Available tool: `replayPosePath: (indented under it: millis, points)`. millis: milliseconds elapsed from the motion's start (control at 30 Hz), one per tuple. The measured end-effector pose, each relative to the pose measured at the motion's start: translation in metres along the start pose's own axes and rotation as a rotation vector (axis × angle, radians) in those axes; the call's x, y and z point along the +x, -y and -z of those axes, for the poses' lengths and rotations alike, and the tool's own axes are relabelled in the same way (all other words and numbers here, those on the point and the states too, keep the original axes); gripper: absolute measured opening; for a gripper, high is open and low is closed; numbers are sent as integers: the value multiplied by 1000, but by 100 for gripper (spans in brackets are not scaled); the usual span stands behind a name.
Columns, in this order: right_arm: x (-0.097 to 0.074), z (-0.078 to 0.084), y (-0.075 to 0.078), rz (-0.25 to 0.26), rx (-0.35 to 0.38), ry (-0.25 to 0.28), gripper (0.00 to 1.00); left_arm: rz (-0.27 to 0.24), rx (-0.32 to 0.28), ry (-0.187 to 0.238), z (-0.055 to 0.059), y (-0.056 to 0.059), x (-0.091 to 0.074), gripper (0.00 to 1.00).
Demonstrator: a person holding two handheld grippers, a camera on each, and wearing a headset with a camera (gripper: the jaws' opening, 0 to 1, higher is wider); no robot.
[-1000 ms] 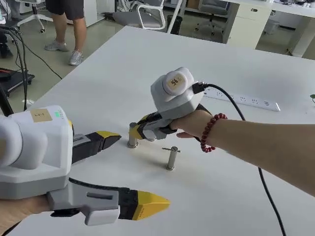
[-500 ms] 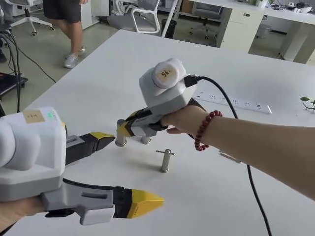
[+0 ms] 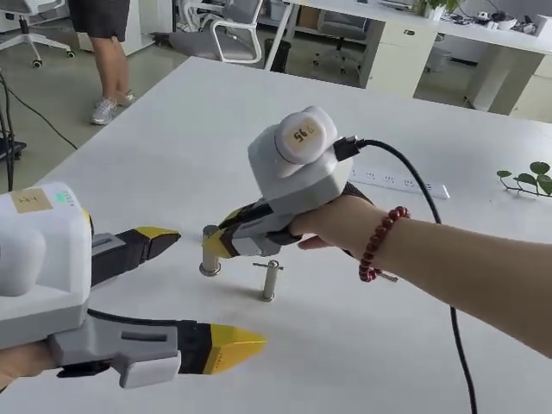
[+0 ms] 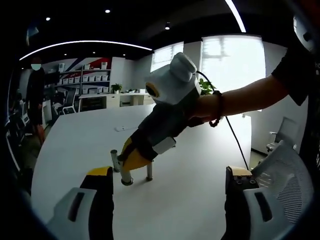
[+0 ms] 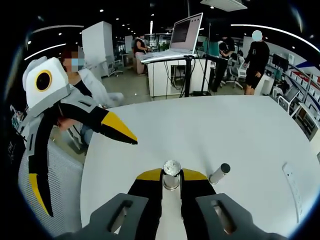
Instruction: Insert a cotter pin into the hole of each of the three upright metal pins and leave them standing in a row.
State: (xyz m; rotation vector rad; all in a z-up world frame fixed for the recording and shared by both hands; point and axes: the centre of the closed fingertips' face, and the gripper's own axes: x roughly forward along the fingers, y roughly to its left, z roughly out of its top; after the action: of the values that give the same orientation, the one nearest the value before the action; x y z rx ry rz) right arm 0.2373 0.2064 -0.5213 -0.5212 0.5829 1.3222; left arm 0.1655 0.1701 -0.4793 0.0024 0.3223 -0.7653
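Metal pin (image 3: 210,261): it is stood up on the white table (image 3: 345,362). It is caught between the two yellow jaw tips, right at their ends, and its round top is seen just above them.
Right gripper (image 3: 216,246): the jaws are pressed tight on that pin, one on each side.
Second pin (image 3: 269,285): it is stood just right of the gripped one and a bit nearer. A cotter pin (image 3: 269,266) is put through its top.
Left gripper (image 3: 222,287): the jaws are spread wide, near and left of both pins, and nothing is touched.
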Motion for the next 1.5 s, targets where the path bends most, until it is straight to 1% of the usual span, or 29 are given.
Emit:
replayPosePath:
  millis: [167, 333, 467, 533, 733, 767, 833, 933, 1067, 1400, 1500]
  points:
    - [-16, 7, -4, 0, -5, 0, 8, 7, 4, 2, -3, 3, 3, 93]
    - [-32, 19, -8, 6, 1, -13, 8, 17, 11, 4, -6, 4, 4, 93]
    - [-42, 31, -7, 10, 11, -17, 8, 18, 13, 2, -7, 4, 5, 92]
    - [-47, 37, -8, 11, 9, -27, 8, 19, 15, 6, -9, 4, 5, 92]
    - [-55, 53, -2, 27, 27, -45, 8, 23, 18, 2, -9, 6, 6, 92]
    - [-57, 58, 0, 31, 34, -49, 8, 26, 17, 2, -8, 7, 6, 91]
    - [-59, 63, 1, 34, 42, -52, 8, 30, 17, 3, -8, 8, 7, 91]
    - [-62, 71, 3, 44, 47, -60, 8, 35, 21, -7, -5, 10, 8, 91]
    - [-63, 77, 4, 52, 51, -64, 8, 39, 20, -11, -4, 12, 8, 91]
    - [-60, 93, 4, 58, 67, -78, 8, 47, 20, -18, -3, 13, 8, 89]
    - [-58, 101, 4, 58, 70, -98, 8, 52, 21, -21, -2, 14, 9, 89]
